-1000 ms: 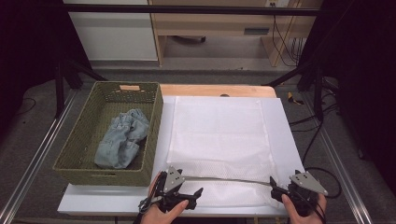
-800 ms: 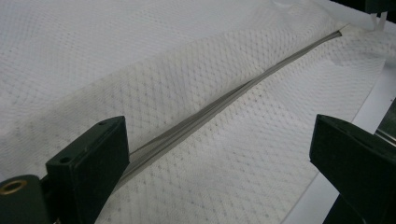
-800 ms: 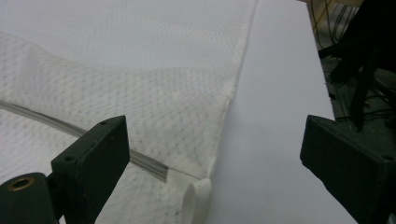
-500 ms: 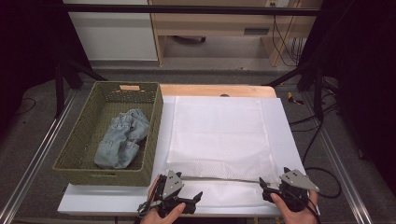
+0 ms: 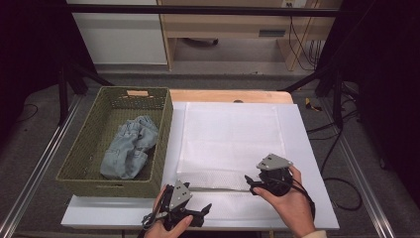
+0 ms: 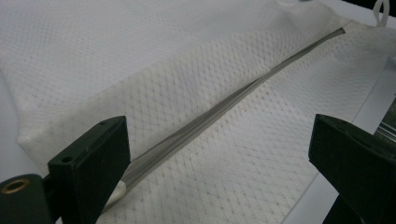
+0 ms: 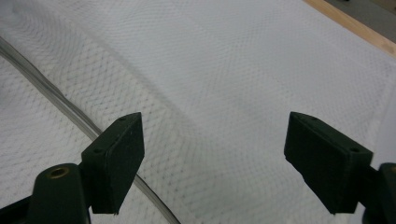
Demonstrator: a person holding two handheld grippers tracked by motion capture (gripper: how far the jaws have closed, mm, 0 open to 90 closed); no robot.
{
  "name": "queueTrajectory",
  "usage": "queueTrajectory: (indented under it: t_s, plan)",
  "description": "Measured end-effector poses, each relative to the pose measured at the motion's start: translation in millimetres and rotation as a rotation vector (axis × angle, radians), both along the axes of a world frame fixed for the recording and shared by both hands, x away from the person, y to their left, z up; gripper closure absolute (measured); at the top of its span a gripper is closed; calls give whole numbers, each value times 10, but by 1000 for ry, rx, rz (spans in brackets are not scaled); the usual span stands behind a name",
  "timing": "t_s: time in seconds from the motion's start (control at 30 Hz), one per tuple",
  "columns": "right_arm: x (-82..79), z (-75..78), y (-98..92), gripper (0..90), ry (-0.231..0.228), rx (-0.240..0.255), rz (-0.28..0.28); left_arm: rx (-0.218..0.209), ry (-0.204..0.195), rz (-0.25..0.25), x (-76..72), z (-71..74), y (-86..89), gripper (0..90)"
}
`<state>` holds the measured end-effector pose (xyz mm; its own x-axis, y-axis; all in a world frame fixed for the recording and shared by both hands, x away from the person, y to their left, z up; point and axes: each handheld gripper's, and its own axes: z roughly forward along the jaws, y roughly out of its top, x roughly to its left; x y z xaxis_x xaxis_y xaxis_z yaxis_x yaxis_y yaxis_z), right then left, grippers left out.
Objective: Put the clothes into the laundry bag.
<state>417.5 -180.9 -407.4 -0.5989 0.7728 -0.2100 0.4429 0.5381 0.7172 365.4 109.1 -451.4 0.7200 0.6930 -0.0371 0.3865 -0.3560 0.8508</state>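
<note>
A white mesh bag [image 5: 230, 144] lies flat on the white tabletop [image 5: 309, 168]; a grey zipper [image 5: 218, 189] runs along its near edge. My left gripper [image 5: 205, 210] is open just in front of the bag's near left corner. In the left gripper view the left gripper [image 6: 219, 154] has the zipper [image 6: 210, 116] running away between its jaws, untouched. My right gripper [image 5: 250, 182] hovers at the zipper's right end. Seen in its own view, the right gripper [image 7: 215, 158] is open above the mesh [image 7: 233, 70]; its jaws have just been closing a little, with nothing pinched between them.
A green woven basket [image 5: 163, 144] stands left of the bag with folded blue jeans [image 5: 129, 146] inside. A wooden strip [image 5: 228, 95] borders the table's far side. Metal rails flank the table, and cables [image 5: 341, 188] lie on the floor at right.
My right gripper has moved left and away from me, from the table's near right corner to the bag's near edge. The left gripper has stayed about where it was.
</note>
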Motion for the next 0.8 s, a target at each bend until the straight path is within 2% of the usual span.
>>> queueTrajectory:
  t_s: [0.07, 0.13, 0.23, 0.33, 0.4, 0.5, 0.6, 0.73, 0.8]
  plan:
    - [47, -32, 78, 241, 18, -9, 31, -12, -13, 0, 0, 30, 6, 51]
    - [83, -54, 140, 274, 34, -12, 58, -6, -28, 8, 2, 41, 27, 52]
    - [112, -71, 201, 344, 47, -7, 100, -11, -44, 33, -6, -8, 85, 55]
    - [115, -85, 253, 364, 84, -12, 143, -5, -30, 41, -20, -75, 118, 59]
    - [105, -77, 272, 412, 74, -15, 163, -27, -13, 52, -36, -79, 137, 59]
    - [93, -60, 281, 436, 77, -12, 176, -63, -16, 65, -69, -61, 162, 74]
    - [71, -73, 268, 468, 93, -16, 194, -54, -19, 42, -89, -60, 141, 83]
    - [21, -145, 235, 522, 112, -47, 210, -28, -37, 58, -101, -92, 130, 104]
    - [1, -200, 210, 557, 119, -37, 205, -13, -38, 46, -110, -107, 107, 105]
